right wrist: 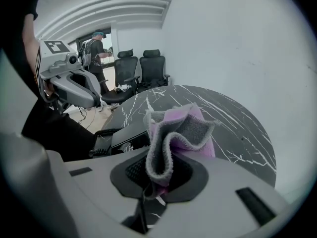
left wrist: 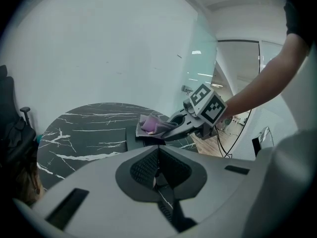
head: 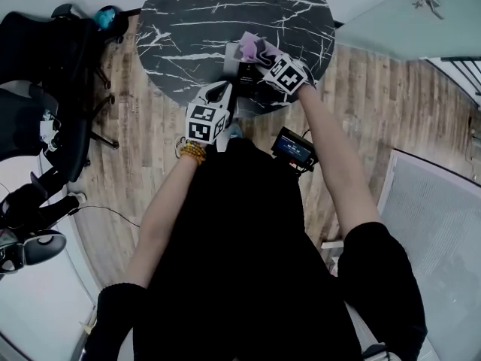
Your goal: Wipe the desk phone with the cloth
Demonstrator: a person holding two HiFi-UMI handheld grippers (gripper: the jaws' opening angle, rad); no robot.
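Observation:
A black desk phone [head: 242, 72] sits at the near edge of the round black marble table [head: 188, 21]. My right gripper [head: 261, 54] is shut on a folded pink and grey cloth [head: 250, 47], which it holds over the phone's far end. In the right gripper view the cloth [right wrist: 174, 133] bunches up out of the jaws, with the phone [right wrist: 124, 137] and its coiled cord just to the left. My left gripper [head: 223, 90] hovers at the table's near edge, left of the phone. Its jaws [left wrist: 158, 158] are shut with nothing in them. The cloth [left wrist: 150, 124] and right gripper [left wrist: 173, 128] lie ahead of it.
Black office chairs [head: 41, 96] stand left of the table on the wooden floor, with a cable near them. A glass door [head: 406, 13] is at the far right. A small screen device [head: 294, 147] hangs at my waist. Another person [right wrist: 96, 48] stands far behind the chairs.

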